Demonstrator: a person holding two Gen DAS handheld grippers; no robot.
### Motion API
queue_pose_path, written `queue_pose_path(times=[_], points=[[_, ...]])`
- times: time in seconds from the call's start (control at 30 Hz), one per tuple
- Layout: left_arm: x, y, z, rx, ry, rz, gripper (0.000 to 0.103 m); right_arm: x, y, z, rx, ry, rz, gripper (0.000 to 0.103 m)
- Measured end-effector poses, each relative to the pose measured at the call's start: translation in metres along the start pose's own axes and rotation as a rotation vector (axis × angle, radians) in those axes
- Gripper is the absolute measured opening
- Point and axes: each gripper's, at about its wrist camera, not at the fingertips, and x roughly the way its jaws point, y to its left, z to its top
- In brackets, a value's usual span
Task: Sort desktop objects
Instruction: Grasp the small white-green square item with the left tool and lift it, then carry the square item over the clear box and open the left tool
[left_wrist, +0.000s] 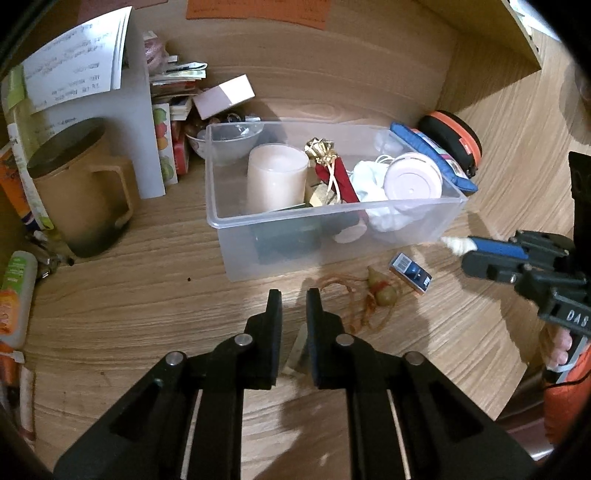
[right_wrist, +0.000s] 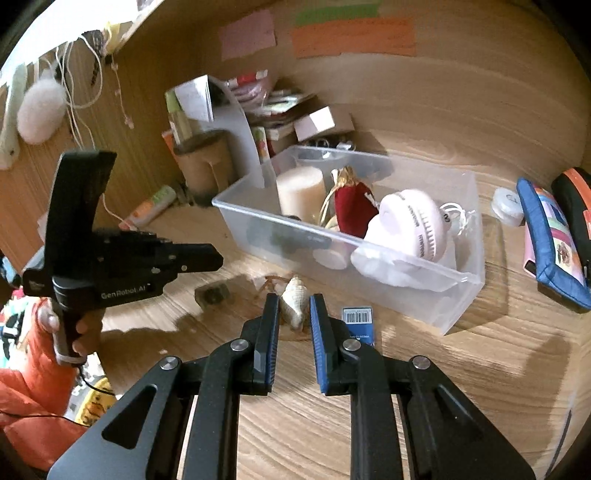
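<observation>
Black fingers of the left gripper (left_wrist: 293, 295) fill the bottom of the left wrist view, drawn narrow. A pale sliver shows in the slit between them, and I cannot tell whether it is pinched or merely lies on the desk (left_wrist: 147, 314) below. Just ahead on the wood are a gourd charm (left_wrist: 382, 291) on a tangled reddish cord and a small blue box (left_wrist: 410, 273). Beyond them stands the clear bin (left_wrist: 332, 214), already holding a candle, a red pouch and a round pink gadget. At the right edge the right gripper (left_wrist: 471, 251) hangs off the bin's near right corner with the shell (left_wrist: 454, 244) clamped between its blue pads, the white tip poking out toward the bin.

From the right wrist view the right gripper (right_wrist: 293, 297) is closed on the shell (right_wrist: 293, 306) — the pads sit on its flanks and the spire points forward, above the desk and short of the bin (right_wrist: 332, 236). The blue box (right_wrist: 358, 319) lies just right of the fingers. The left gripper (right_wrist: 216, 258) hovers to the left, its jaws together.

The shell looks light, rigid and glossy, so it is likely to slip or twist in the pads. Its thin lip and pointed tip could chip — the broad, ribbed middle whorl is the safest place to grip, and it wants setting down low in the bin rather than dropping.
</observation>
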Motion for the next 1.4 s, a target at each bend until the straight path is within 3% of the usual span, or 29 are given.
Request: queue_pose_path(times=[0.2,0.33,0.57,0.97,1.17,1.4], points=[[0.005,-0.008,-0.014,0.043,0.045,-0.016,0.013,-0.018,-0.01,0.002,0.047,-0.042,0.015,0.015],[0.012,-0.014,-0.019,0.078,0.057,0.015,0.026,-0.03,-0.018,0.006,0.077,-0.077,0.022,0.015],[0.033,-0.01,-0.024,0.057,0.118,-0.011,0.026,-0.037,-0.022,0.006,0.089,-0.096,0.02,0.015],[0.018,-0.01,-0.011,0.024,0.046,0.008,0.024,-0.035,-0.026,0.011,0.089,-0.106,0.024,0.015],[-0.012,-0.008,0.014,0.018,-0.043,-0.016,0.024,-0.038,-0.031,0.026,0.088,-0.136,0.022,0.015],[-0.018,-0.006,0.046,0.024,-0.092,-0.008,0.024,-0.027,-0.031,0.044,0.083,-0.148,0.047,0.015]])
